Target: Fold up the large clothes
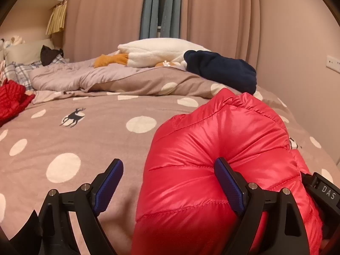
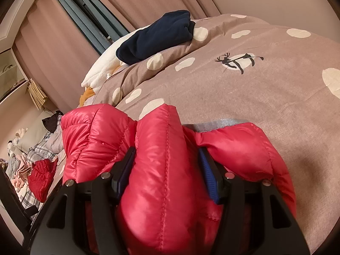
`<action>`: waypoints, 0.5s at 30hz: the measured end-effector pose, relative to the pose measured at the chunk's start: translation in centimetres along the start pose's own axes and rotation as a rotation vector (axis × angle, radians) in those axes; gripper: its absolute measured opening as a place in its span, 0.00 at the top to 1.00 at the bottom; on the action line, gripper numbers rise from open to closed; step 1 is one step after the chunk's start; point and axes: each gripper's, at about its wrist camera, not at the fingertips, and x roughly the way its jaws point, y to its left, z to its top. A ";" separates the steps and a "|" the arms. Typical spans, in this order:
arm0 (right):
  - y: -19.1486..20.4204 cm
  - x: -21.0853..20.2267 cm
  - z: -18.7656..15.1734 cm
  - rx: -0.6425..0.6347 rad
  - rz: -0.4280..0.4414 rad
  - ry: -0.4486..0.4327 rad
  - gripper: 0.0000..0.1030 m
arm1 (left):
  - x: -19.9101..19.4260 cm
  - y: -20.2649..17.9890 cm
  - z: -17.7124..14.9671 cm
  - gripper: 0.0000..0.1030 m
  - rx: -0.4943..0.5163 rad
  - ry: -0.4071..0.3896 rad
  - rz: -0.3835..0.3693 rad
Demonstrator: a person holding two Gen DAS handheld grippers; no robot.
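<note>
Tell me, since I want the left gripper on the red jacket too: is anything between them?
Nothing visible: the left gripper stands open with the red down jacket bulging against its right finger; only bedspread shows elsewhere.

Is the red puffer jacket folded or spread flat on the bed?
Bunched, neither spread flat nor neatly folded: the red puffer jacket mounds up between the right gripper pads on the polka-dot duvet.

The red puffer jacket (image 1: 223, 148) is glossy and quilted with stitched seams, bunched into a puffy mound on the dotted bed cover (image 1: 85, 148). In the right wrist view a grey lining strip shows at its far edge.
</note>
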 end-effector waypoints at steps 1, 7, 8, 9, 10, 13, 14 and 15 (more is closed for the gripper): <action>0.1 -0.1 0.0 -0.001 0.002 0.001 0.42 | -0.6 -0.1 0.2 0.12 0.015 0.012 0.016; 0.9 -3.7 1.7 0.036 -0.047 0.105 0.00 | -5.4 2.7 2.2 0.12 -0.030 0.086 -0.122; 0.9 -5.4 1.9 0.054 -0.038 0.081 0.00 | -6.4 3.4 2.6 0.11 -0.052 0.078 -0.147; 0.9 -7.2 2.1 0.058 -0.024 0.047 0.00 | -7.2 4.1 3.1 0.04 -0.079 0.079 -0.172; 0.7 -8.7 2.3 0.058 -0.007 0.020 0.00 | -7.8 5.0 3.6 0.01 -0.121 0.090 -0.211; -0.1 -11.5 2.5 0.063 0.014 0.006 0.00 | -7.9 6.8 4.4 0.01 -0.192 0.159 -0.294; -0.6 -11.8 2.5 0.075 0.000 0.027 0.00 | -7.6 6.9 4.4 0.01 -0.182 0.190 -0.309; -1.2 -12.0 2.3 0.097 -0.010 0.047 0.00 | -7.4 7.1 4.2 0.01 -0.167 0.218 -0.315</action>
